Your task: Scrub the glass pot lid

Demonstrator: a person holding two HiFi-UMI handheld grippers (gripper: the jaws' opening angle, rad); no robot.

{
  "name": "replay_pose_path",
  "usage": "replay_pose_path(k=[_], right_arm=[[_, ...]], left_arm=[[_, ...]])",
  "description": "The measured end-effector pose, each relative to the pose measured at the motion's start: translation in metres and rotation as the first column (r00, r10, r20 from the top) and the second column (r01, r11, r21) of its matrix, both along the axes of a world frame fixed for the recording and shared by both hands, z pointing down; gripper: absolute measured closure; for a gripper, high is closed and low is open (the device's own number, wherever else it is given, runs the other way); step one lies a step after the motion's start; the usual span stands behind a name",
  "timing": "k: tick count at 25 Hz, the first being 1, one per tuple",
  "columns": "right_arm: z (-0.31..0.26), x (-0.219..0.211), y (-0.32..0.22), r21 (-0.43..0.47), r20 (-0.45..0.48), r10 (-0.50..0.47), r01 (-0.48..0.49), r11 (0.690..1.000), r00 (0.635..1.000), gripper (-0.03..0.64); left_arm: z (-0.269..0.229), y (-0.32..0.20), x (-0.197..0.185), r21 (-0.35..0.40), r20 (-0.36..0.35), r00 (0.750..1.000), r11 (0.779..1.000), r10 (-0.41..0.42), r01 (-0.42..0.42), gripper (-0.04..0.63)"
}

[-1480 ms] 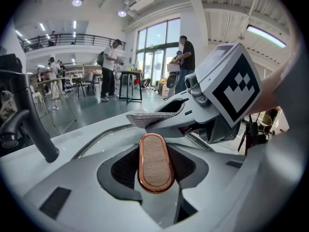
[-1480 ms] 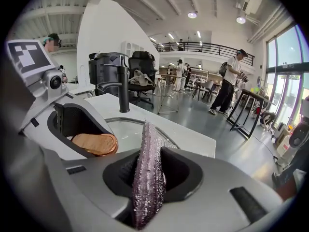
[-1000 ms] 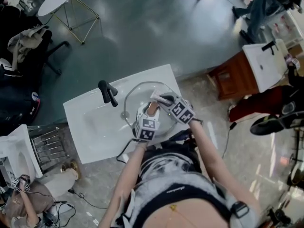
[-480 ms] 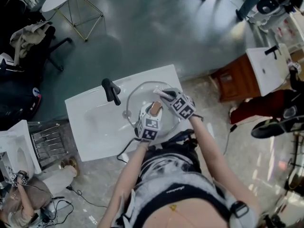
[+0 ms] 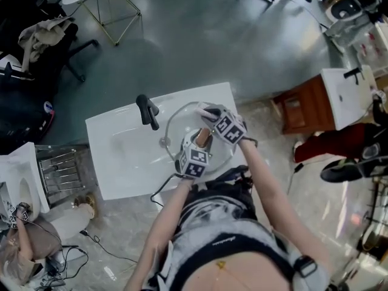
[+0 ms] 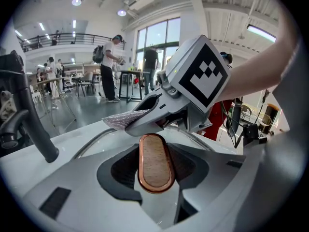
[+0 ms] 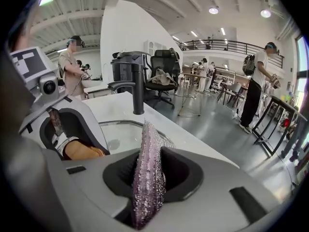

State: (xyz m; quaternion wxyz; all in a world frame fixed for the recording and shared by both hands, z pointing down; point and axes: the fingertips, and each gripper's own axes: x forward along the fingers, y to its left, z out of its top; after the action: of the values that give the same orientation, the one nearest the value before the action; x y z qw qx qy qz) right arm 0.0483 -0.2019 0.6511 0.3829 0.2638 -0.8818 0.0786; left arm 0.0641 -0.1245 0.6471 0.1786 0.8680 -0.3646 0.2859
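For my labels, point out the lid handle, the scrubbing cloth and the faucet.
lid handle [image 6: 156, 162]: left gripper view, wooden top.
scrubbing cloth [image 7: 148, 173]: right gripper view, its middle.
faucet [image 5: 147, 110]: head view, black spout.

The round, clear glass pot lid [image 5: 180, 125] with a thin metal rim lies nearly flat over the white basin [image 5: 121, 156]. Its oval wooden knob [image 6: 155, 162], ringed in copper, is clamped between the left gripper's [image 5: 202, 139] jaws. The thin, glittery purple-silver scouring pad [image 7: 147, 178] stands edge-on, pinched in the right gripper [image 5: 209, 112] over the lid's far side, probably touching the glass.
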Motion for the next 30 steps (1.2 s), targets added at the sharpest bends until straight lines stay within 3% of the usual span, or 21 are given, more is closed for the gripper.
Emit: replay_pose_path(k=[13, 30], right_arm=[[-0.007, -0.014, 0.015, -0.165, 0.054, -0.102, 0.109, 0.980, 0.993, 0.523], [-0.004, -0.042, -0.002, -0.141, -0.012, -0.139, 0.136, 0.981, 0.990, 0.523]], left_arm=[[0.002, 0.001, 0.001, -0.006, 0.014, 1.000, 1.000, -0.002, 0.002, 0.416], [0.003, -0.001, 0.001, -0.011, 0.026, 1.000, 1.000, -0.009, 0.009, 0.416]])
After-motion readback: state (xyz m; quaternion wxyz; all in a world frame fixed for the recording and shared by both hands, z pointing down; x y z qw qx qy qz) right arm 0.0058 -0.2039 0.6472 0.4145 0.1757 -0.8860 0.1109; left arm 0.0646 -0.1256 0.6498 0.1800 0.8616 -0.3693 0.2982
